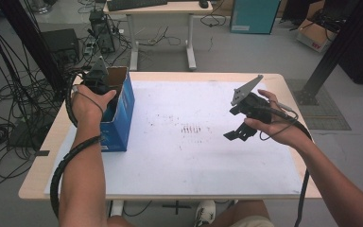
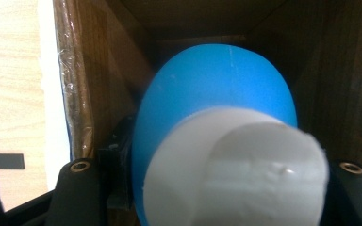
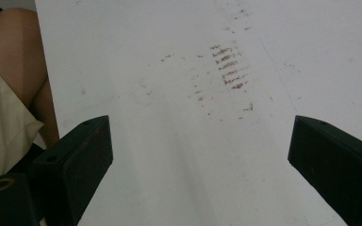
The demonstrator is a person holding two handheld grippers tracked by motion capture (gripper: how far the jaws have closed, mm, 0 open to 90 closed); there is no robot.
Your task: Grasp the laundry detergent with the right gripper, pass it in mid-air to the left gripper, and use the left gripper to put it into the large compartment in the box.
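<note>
A blue cardboard box (image 1: 122, 113) stands open-topped at the table's left side. My left gripper (image 1: 97, 81) reaches down into it. In the left gripper view its jaws are shut on a blue rounded object (image 2: 217, 89) with a white cylindrical end (image 2: 245, 165), inside the brown walls of the box (image 2: 89, 84). My right gripper (image 1: 238, 134) hovers over the right part of the white sheet (image 1: 184, 161). Its jaws stand wide apart in the right gripper view (image 3: 200, 155), with nothing between them.
Reddish smudges (image 1: 191, 128) mark the middle of the sheet (image 3: 169, 47), also seen as smudges (image 3: 228, 66) ahead of the right jaws. A second desk (image 1: 160, 9) stands behind the table. Cables (image 1: 9, 104) cover the floor at left. A black post (image 1: 333, 52) rises at right.
</note>
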